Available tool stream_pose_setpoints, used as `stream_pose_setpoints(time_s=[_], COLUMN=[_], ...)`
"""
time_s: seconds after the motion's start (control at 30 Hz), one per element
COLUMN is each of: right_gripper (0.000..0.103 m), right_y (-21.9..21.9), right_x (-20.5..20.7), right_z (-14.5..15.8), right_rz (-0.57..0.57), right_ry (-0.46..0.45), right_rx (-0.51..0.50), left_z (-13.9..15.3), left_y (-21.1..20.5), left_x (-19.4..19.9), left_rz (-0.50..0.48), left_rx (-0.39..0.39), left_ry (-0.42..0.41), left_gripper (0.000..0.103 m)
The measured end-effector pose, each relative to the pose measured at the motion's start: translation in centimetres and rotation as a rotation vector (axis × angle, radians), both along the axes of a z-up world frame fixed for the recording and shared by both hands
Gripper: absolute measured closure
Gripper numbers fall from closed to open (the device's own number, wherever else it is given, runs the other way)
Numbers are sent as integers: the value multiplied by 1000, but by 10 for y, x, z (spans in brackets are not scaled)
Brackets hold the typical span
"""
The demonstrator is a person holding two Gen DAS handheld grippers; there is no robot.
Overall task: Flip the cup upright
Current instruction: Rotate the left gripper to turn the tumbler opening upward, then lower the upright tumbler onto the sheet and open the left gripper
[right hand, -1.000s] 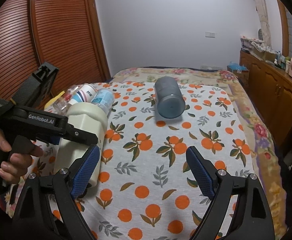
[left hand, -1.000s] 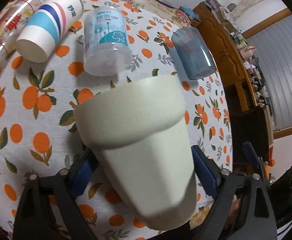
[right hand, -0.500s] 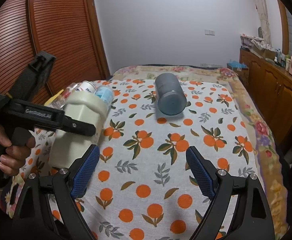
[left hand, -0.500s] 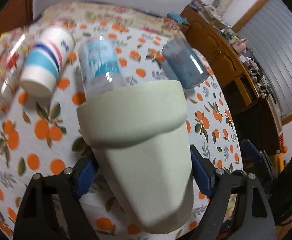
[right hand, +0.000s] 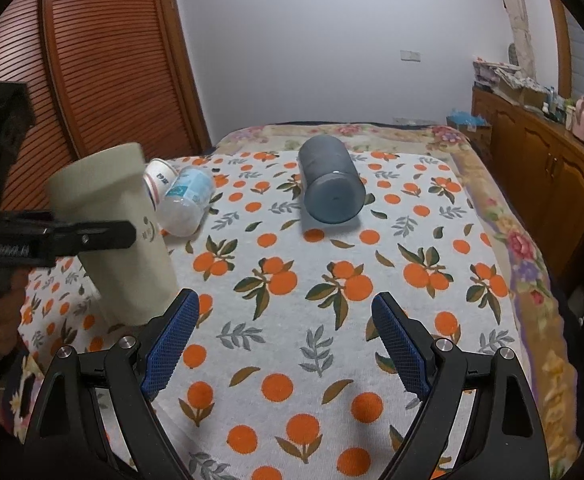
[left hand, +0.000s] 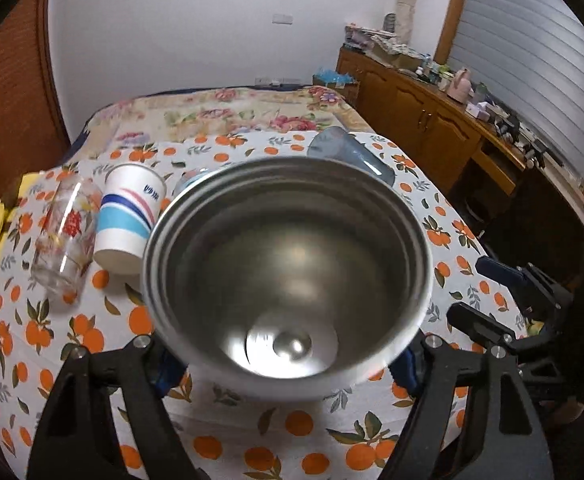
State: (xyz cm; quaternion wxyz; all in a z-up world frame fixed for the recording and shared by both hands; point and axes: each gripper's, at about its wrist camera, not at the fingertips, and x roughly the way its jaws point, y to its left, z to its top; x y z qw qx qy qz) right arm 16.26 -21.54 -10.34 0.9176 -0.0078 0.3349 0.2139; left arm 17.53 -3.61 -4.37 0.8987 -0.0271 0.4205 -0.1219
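Observation:
My left gripper (left hand: 288,364) is shut on a cream cup with a steel inside (left hand: 284,276). Its open mouth faces the left wrist camera. In the right wrist view the cup (right hand: 120,232) stands nearly upright, mouth up and tilted a little, held just above the orange-print cloth (right hand: 332,320) at the left. The left gripper's finger (right hand: 92,236) crosses its side. My right gripper (right hand: 284,340) is open and empty above the cloth, right of the cup.
A blue-grey cup (right hand: 330,184) lies on its side at the middle back. A clear plastic cup (right hand: 186,200), a striped paper cup (left hand: 130,218) and a printed glass (left hand: 66,240) lie at the back left. A wooden sideboard (right hand: 548,168) stands at the right.
The left gripper has turned the cream cup from mouth-down to mouth-up and lifted it a little. The right gripper has stayed still and open.

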Motion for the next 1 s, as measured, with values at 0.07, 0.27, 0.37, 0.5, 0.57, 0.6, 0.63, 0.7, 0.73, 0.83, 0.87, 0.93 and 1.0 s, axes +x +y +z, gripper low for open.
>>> stream_pose_setpoints(time_s=[0.07,0.27,0.37,0.5,0.57,0.6,0.63,0.7,0.73,0.83,0.87,0.93,1.0], right_gripper=[13,13,13,13,13,13,13,13,13,13,13,13,13], right_y=[0,-1,-1,0,2,3,4,6,6,6,7,9,11], right_x=[0,1,1,0,0,0,0,0,0,0,0,0,0], right_z=[0,-1,-1,0,1,1,2,2,2,3,3,4,5], right_rz=[0,-5,-9,-10,-8,-6,-6,-3,-3,-4,-5,-6,-8], right_ry=[-1,3,3,0,-3,-3,-4,-4,-5,-4,-3,-4,-7], right_rx=[-1,-7,-5,5,7,7,7,7,7,9,11,13,16], left_z=[-3,-5,-6,-6,-8,-8,-10,-11,-12,-13,-12,-11,-9], left_y=[-2,-10,-12,-13,-12,-14,-14,-14,-13,-11,-10,-5,-1], left_x=[3,-3,-5,-7,-8,-10,-11,-11,-12,-15,-17,-20,-25], left_rz=[-6,-14,-15,-12,-17,-18,-19,-10,-6,-1,1,10,12], left_rx=[3,47,63,67,53,48,43,45,48,35,27,18,7], left_ry=[3,-41,-59,-72,-70,-68,-67,-68,-68,-72,-74,-81,-90], left_gripper=[24,24,24,23,22,22,21,21,21,21,21,21,20])
